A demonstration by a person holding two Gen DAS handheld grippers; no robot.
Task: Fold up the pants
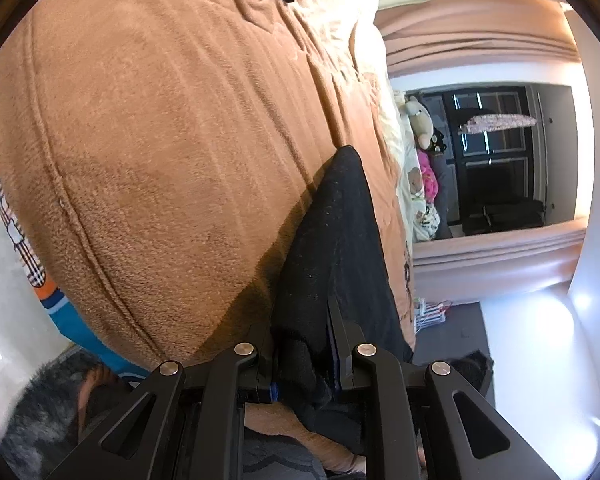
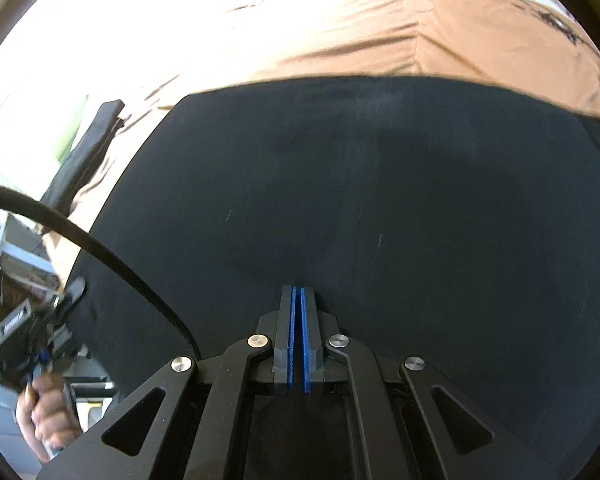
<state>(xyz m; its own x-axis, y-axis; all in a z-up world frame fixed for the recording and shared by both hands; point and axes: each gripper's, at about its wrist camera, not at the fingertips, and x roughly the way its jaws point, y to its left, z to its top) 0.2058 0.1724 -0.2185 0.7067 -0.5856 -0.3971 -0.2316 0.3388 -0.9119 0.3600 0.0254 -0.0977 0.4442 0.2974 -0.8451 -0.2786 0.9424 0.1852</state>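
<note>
Pants [image 2: 360,208] spread flat on blanket [image 2: 380,32], blanket on bed. Right gripper [image 2: 299,292] above near part of pants, jaws together, nothing between. Left gripper [image 1: 306,344] at pants' left edge, fold of pants [image 1: 332,240] between its jaws. Left hand [image 2: 48,412] on that gripper, left of pants. Stuffed toys [image 1: 420,128] at bed's far end; curtain [image 1: 480,56] behind bed.

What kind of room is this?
Most likely a bedroom. A wide brown blanket covers what looks like a bed, stuffed toys sit along its far side, and long curtains frame a dark window.
</note>
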